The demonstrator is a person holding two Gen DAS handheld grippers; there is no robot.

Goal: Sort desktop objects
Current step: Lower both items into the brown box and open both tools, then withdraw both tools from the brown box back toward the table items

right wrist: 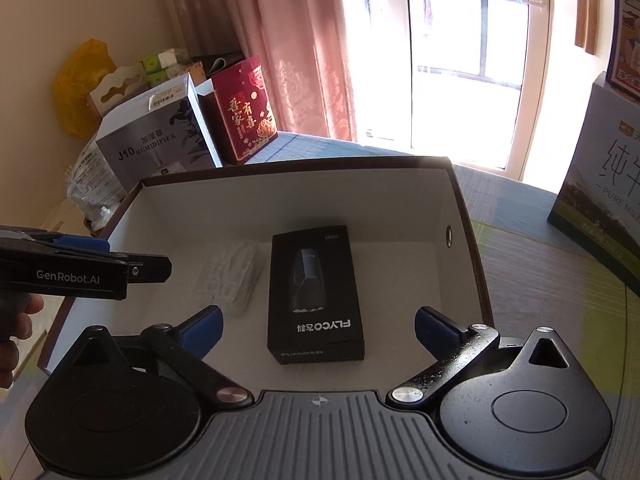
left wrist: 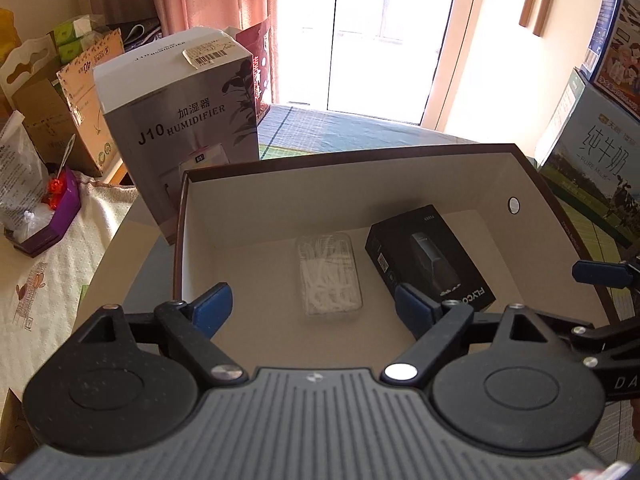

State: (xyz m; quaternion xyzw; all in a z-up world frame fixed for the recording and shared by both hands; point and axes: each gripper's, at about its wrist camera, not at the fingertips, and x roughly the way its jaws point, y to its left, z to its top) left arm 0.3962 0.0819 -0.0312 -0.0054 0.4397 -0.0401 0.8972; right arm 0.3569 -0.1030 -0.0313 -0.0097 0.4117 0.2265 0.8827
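**A:** Where are the things being sorted?

**B:** Inside an open storage box [right wrist: 464, 216] with pale walls and a dark rim, standing on the worktop [right wrist: 560, 280]. On its floor lie a black shaver package [right wrist: 316, 300] and, just to its left and apart from it, a clear case of floss picks [left wrist: 329, 274].

**A:** And the tongs?

**B:** Both pairs hang above the box's near edge, spread wide, holding nothing. The right tongs [right wrist: 318, 326] sit squarely over the near end of the black package, whose long axis runs away from them, straight between the blue fingertips [right wrist: 202, 328]. So by my reading the right hand is better placed for it. The left tongs [left wrist: 312, 306] line up the same way with the clear case, also lying lengthwise away.

**A:** Do the views differ?

**B:** Yes. The left wrist view shows the picks inside the case clearly; in the right wrist view the case is a pale blur, and the left tool crosses in from the side with a hand [right wrist: 16, 320] gripping it. The left wrist view catches only a sliver of the right tool at its edge.

**A:** Is sorting finished?

**B:** I cannot tell; no loose items show on the worktop.
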